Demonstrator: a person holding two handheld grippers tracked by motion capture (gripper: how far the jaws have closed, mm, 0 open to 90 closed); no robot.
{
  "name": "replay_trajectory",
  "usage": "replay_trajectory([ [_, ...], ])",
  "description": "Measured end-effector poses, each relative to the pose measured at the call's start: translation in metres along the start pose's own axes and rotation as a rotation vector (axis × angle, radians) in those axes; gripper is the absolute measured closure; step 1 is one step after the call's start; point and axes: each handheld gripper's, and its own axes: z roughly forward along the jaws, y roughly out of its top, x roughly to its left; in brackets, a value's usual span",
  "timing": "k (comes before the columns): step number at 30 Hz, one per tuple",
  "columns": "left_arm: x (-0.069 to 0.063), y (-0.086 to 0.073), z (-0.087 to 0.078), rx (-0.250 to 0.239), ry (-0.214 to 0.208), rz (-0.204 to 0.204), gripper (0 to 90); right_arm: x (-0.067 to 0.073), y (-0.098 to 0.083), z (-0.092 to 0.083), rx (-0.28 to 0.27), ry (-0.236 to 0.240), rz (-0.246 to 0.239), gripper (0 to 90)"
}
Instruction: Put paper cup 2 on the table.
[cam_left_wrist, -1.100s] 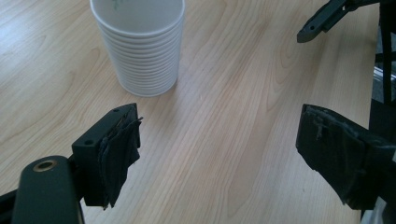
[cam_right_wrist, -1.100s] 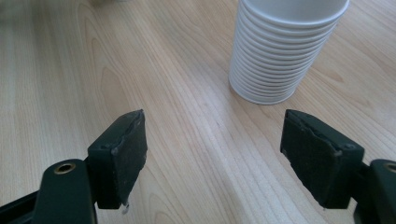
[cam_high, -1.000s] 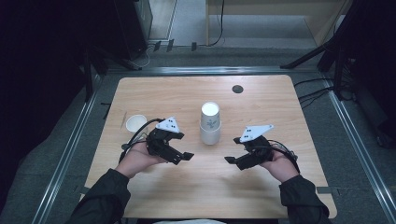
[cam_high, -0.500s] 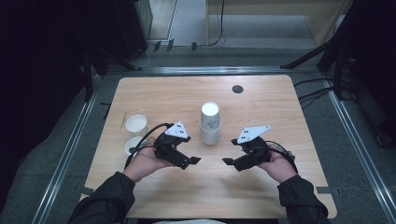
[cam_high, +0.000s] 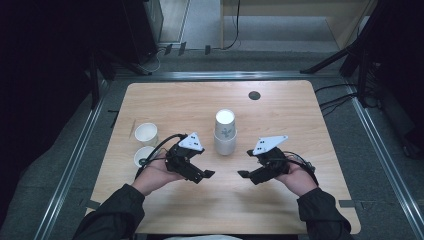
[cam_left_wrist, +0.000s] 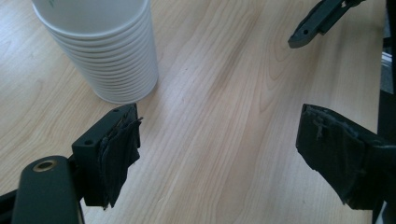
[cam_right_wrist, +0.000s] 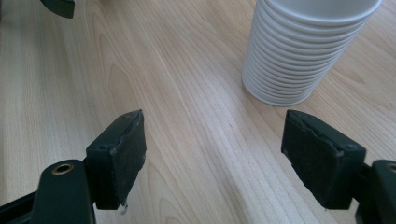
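A stack of white paper cups (cam_high: 225, 132) stands mid-table, its layered rims at the base. My left gripper (cam_high: 205, 175) hovers in front of it and to its left, jaws wide apart with nothing between them. My right gripper (cam_high: 245, 175) mirrors it on the stack's other side, also open and empty. The two sets of fingertips point at each other across a short gap. In the left gripper view the stack (cam_left_wrist: 112, 56) rises beyond the left gripper (cam_left_wrist: 219, 144). The right gripper view has the stack (cam_right_wrist: 303, 51) at upper right, past the right gripper (cam_right_wrist: 215, 144).
Two single white cups (cam_high: 146, 133) (cam_high: 144, 156) stand upright near the table's left side, close to my left hand. A dark round grommet (cam_high: 254, 95) sits in the wooden table (cam_high: 300, 125) at the back. Metal rails run along both table sides.
My left gripper has shifted slightly rightward and toward the person, and a second single cup now shows beside the left hand. The right gripper has stayed put.
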Motion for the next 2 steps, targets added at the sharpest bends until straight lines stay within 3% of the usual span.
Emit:
replay_trajectory([
  [2,0.0000,-0.0002,0.0007,0.002,0.001,-0.001,13.9,0.0000,0.0000,0.0001,0.001,0.000,-0.003,22.1],
])
